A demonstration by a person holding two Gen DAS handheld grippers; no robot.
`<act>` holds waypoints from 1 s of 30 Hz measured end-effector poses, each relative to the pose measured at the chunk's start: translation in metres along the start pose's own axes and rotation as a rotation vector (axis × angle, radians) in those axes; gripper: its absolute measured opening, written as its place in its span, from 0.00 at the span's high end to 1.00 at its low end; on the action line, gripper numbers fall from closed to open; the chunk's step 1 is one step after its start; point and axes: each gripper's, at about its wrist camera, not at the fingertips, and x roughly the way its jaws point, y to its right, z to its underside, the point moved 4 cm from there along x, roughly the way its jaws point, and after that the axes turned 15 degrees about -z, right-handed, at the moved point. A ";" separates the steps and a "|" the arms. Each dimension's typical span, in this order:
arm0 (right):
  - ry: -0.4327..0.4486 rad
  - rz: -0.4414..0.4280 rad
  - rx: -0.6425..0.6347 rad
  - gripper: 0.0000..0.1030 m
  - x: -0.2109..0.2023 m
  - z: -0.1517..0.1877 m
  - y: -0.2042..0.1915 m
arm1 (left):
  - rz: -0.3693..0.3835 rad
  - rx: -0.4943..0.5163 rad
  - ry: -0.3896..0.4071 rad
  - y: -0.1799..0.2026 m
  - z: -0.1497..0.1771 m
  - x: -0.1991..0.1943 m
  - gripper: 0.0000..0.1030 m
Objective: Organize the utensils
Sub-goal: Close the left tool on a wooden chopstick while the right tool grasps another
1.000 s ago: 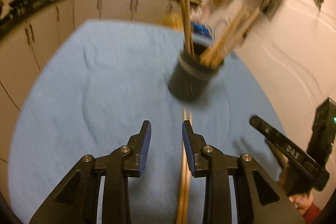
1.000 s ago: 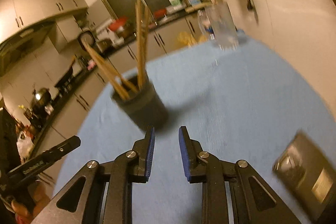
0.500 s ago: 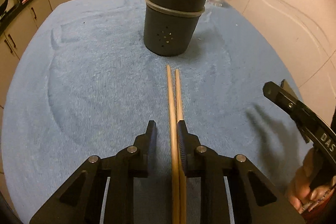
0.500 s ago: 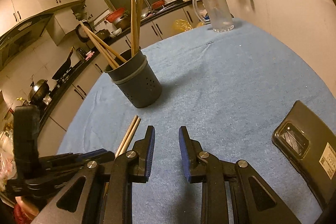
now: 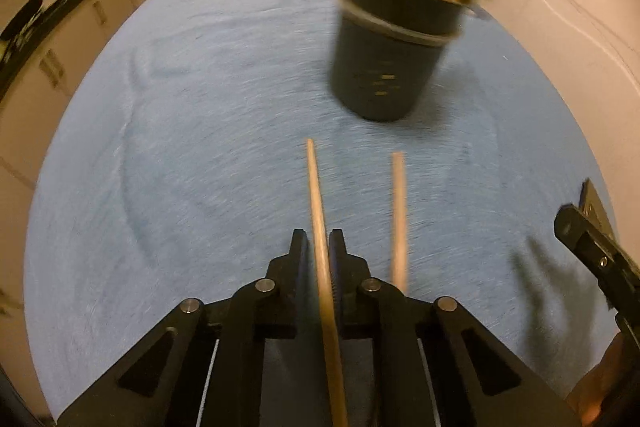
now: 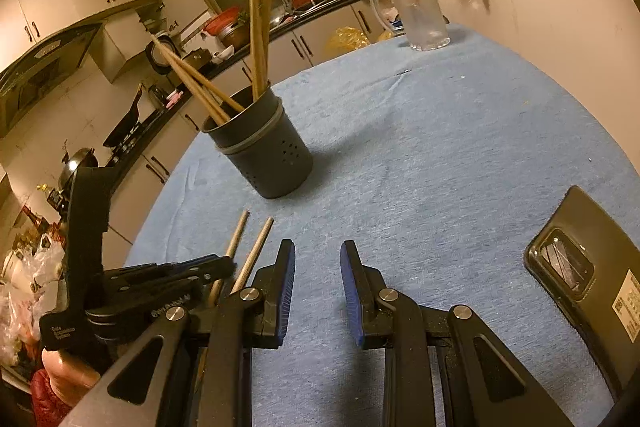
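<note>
My left gripper (image 5: 319,247) is shut on one wooden chopstick (image 5: 316,195), lifted off the blue cloth and pointing toward the dark grey utensil holder (image 5: 388,67). A second chopstick (image 5: 398,211) lies on the cloth just to its right. The holder (image 6: 268,151) stands upright with several chopsticks (image 6: 256,39) in it. In the right wrist view both loose chopsticks (image 6: 256,247) show beside the left gripper (image 6: 216,273). My right gripper (image 6: 317,263) is open and empty, low over the cloth in front of the holder.
A black phone (image 6: 592,267) lies face down on the cloth at the right. A clear glass pitcher (image 6: 420,11) stands at the table's far edge. Kitchen cabinets and a cluttered counter lie beyond the round table (image 6: 460,115). A wall is at the right.
My left gripper closed on one chopstick and lifted it, separating it from the other, which stays on the cloth. The left view swings and blurs. The right gripper holds still.
</note>
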 end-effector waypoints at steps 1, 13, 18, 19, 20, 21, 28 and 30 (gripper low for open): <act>-0.012 -0.005 -0.001 0.75 0.002 0.000 -0.002 | -0.003 -0.029 -0.006 -0.010 0.004 -0.001 0.91; -0.301 0.003 0.033 0.75 0.087 0.004 -0.037 | 0.070 -0.232 -0.041 -0.086 0.036 -0.001 0.91; -0.362 0.096 0.018 0.75 0.113 0.003 -0.042 | 0.095 -0.230 -0.031 -0.084 0.032 0.001 0.91; -0.376 0.128 -0.031 0.75 0.118 0.003 -0.047 | 0.095 -0.230 -0.030 -0.081 0.027 0.003 0.91; -0.390 0.153 -0.066 0.75 0.122 0.002 -0.051 | 0.092 -0.227 -0.027 -0.081 0.028 0.003 0.91; -0.397 0.169 -0.089 0.75 0.125 0.003 -0.055 | 0.087 -0.224 -0.025 -0.079 0.027 0.003 0.91; -0.398 0.132 -0.091 0.93 0.126 0.004 -0.055 | 0.097 -0.225 -0.021 -0.078 0.026 0.002 0.94; -0.367 0.076 -0.059 0.93 0.117 0.002 -0.055 | 0.109 -0.232 -0.003 -0.078 0.025 -0.004 0.94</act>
